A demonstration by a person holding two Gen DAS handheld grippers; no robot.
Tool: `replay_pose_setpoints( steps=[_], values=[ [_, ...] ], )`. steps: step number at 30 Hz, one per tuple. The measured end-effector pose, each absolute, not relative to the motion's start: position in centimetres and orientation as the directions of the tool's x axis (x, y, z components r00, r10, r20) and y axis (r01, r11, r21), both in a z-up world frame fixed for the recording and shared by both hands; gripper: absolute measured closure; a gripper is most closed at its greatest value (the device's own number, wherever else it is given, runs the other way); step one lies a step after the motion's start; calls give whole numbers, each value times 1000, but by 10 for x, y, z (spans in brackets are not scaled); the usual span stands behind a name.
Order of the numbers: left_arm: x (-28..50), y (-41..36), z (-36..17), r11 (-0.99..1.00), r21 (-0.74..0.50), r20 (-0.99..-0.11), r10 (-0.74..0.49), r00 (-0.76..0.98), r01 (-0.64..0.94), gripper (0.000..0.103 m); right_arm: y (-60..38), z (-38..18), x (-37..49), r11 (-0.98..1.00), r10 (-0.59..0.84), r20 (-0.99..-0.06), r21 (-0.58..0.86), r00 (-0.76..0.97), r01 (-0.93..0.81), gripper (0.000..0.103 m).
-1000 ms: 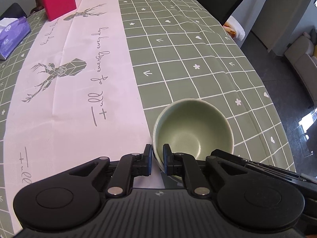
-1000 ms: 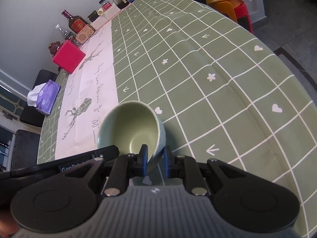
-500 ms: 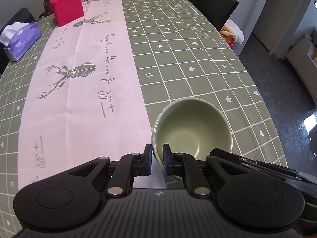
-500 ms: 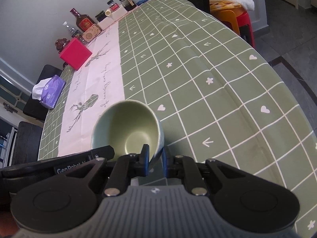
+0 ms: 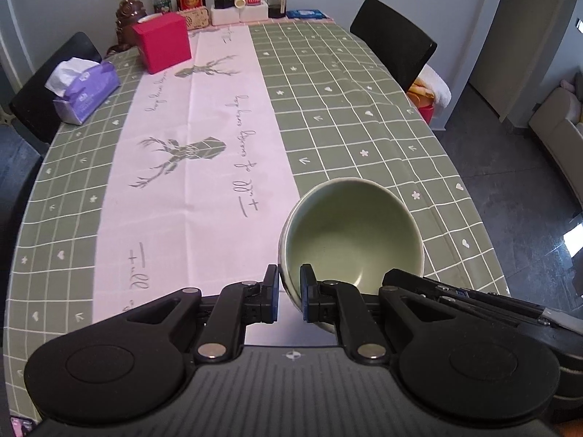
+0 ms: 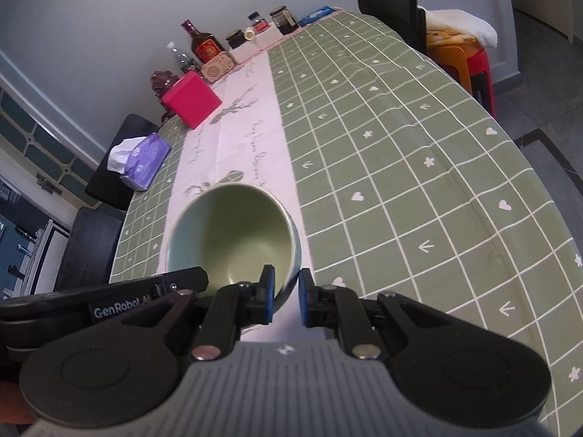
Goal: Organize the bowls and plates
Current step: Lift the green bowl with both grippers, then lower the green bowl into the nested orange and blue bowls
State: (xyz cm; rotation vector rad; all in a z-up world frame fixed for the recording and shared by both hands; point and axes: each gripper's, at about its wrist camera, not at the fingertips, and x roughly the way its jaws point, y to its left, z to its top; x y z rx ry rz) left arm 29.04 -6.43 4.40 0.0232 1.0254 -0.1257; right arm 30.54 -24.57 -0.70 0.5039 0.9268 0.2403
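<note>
We see a counter (image 5: 364,138) under green checked cloth; on it lie a pink runner (image 5: 204,167), red box (image 5: 163,46), tissue pack (image 5: 85,91), bottles and jars.

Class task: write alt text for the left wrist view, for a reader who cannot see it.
A black left claw grips the near rim of a pale green bowl, with the right claw beside it at lower right. Beyond them a green checked tablecloth stretches away, with a red box and purple tissue pack at its far left.
</note>
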Motion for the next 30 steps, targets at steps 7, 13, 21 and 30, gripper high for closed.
replay_pose_setpoints(
  steps=[7, 13, 21, 30],
  values=[
    [254, -36, 75, 994, -61, -834, -98, 544, 86, 90, -220, 28, 274, 872, 422, -696, 487, 581, -51, 93],
    [221, -13, 93, 996, -67, -826, -87, 557, 58, 90, -195, 49, 246, 878, 445, -700, 463, 559, -120, 93],
    [194, 16, 78, 993, -115, -863, -105, 494, 10, 89, -168, 44, 219, 891, 447, -748, 422, 491, -168, 93],
    [179, 38, 45, 988, -149, -909, -121, 400, -39, 89, -144, 17, 211, 905, 426, -812, 377, 398, -200, 93]
  ],
)
